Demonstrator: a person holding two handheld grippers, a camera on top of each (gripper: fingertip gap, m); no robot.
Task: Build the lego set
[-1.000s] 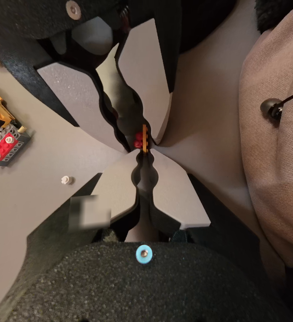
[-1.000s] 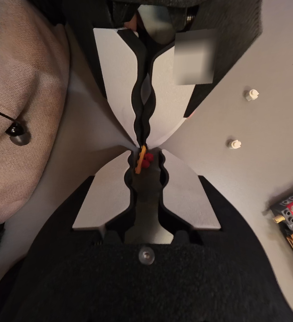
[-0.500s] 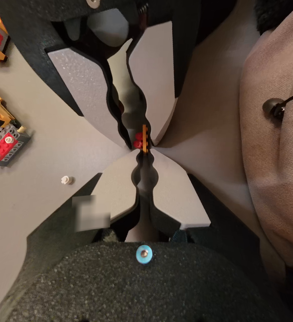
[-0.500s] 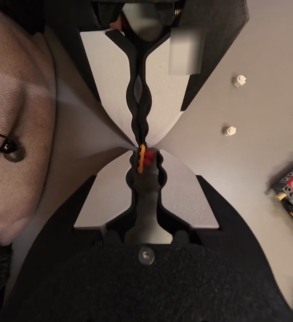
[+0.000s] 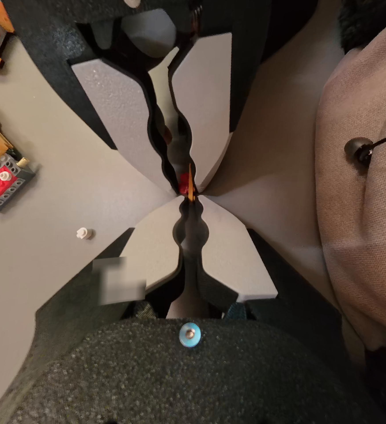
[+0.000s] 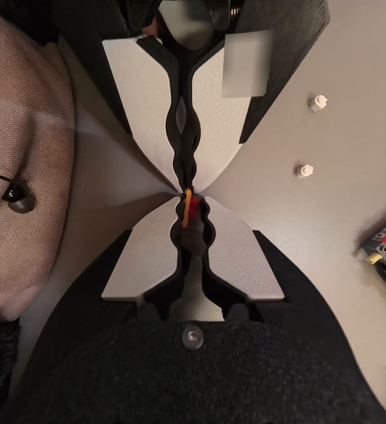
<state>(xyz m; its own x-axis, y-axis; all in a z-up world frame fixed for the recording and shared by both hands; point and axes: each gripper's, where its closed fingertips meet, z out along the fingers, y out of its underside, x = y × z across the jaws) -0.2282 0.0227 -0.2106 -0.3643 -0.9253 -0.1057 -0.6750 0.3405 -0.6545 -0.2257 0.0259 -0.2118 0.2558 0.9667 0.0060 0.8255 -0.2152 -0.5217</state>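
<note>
Between the two facing tongs, the thin orange plate [image 5: 190, 183] with red studs [image 5: 183, 183] ran lengthwise tip to tip, left tongs [image 5: 190, 199] pinching its near end, right tongs [image 6: 193, 207] spread loosely around the rest, above the worktop [image 5: 77, 142].

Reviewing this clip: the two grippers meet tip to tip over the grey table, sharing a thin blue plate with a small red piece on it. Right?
Not quite: the thin plate is orange, not blue. The right wrist view shows it clearly, with the small red piece on it, where the left gripper and right gripper meet tip to tip over the grey table.
</note>
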